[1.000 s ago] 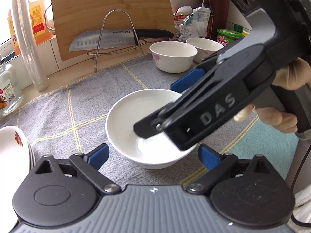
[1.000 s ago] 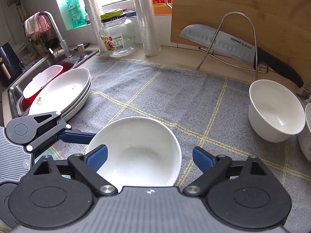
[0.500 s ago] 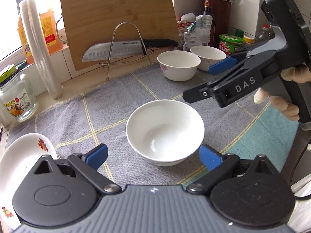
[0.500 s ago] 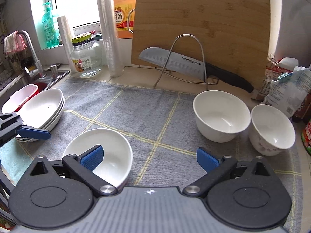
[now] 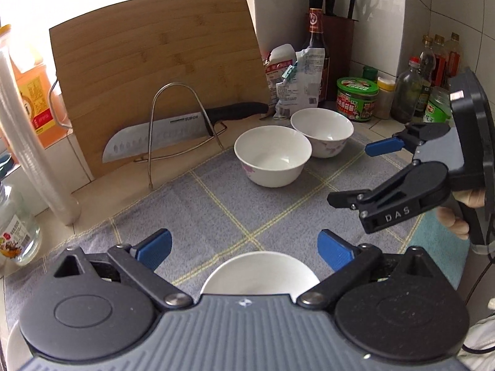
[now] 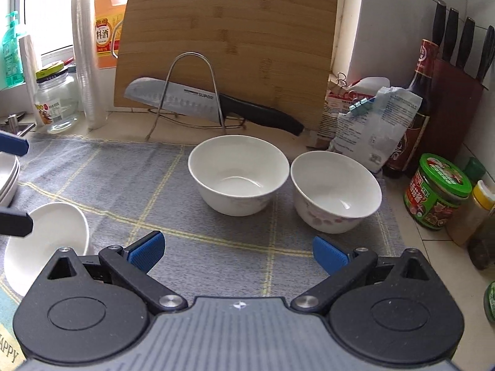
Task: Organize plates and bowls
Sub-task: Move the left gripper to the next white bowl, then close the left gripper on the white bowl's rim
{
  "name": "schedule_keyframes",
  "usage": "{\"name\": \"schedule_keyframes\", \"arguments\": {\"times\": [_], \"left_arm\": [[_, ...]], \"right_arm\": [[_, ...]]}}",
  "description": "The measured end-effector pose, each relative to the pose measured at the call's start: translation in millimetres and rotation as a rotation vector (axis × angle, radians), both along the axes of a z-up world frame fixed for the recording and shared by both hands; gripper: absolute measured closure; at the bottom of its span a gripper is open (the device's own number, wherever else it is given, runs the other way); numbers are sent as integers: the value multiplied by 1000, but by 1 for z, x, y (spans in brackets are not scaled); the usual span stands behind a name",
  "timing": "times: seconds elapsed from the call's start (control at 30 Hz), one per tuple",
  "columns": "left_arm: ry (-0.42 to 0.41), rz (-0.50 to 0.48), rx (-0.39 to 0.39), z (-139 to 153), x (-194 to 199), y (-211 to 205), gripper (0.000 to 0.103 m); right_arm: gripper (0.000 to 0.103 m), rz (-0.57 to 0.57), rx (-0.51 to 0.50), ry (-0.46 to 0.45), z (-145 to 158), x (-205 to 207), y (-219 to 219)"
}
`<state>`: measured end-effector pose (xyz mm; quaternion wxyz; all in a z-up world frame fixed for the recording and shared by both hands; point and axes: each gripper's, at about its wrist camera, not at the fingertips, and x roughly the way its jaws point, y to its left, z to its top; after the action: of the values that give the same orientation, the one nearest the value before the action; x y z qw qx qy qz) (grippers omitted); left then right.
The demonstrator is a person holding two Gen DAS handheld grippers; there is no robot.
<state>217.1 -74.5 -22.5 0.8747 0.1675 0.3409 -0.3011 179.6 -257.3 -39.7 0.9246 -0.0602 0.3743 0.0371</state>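
Note:
A shallow white bowl lies on the grey checked mat, just below and between the blue pads of my left gripper, which is open and holds nothing. The right wrist view shows this bowl at the lower left, under the left gripper. Two deeper white bowls stand side by side ahead of my right gripper, open and empty. In the left wrist view the right gripper hovers right of the two bowls. A stack of plates shows at the left edge.
A bamboo cutting board leans at the back, with a knife on a wire rack before it. A glass jar and plastic cups stand at the back left. Bags, bottles, a green-lidded jar and a knife block crowd the right.
Both grippers have drawn away from the shallow bowl, which stays on the mat. The left one rose and pulled back. The right one swung right to face the two deep bowls.

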Motion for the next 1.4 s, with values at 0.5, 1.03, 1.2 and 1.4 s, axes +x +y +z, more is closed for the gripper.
{"name": "schedule_keyframes", "arguments": {"times": [0.5,1.03,1.2,1.4], "left_arm": [[74,-83,32,-12,109,-88,4],[233,-143,43,-41,170,-125,24],[247,-153,49,-47,176,-128,24],[250,-166,56,-51,182,-132,25]], "right_arm": [[0,15,-11,-38,-24,35,1],[0,66,-35,-53,-38,59,6],[1,66,-36,-53,-39,65,7],[5,57,-35,-73,-38,70,8]]}}
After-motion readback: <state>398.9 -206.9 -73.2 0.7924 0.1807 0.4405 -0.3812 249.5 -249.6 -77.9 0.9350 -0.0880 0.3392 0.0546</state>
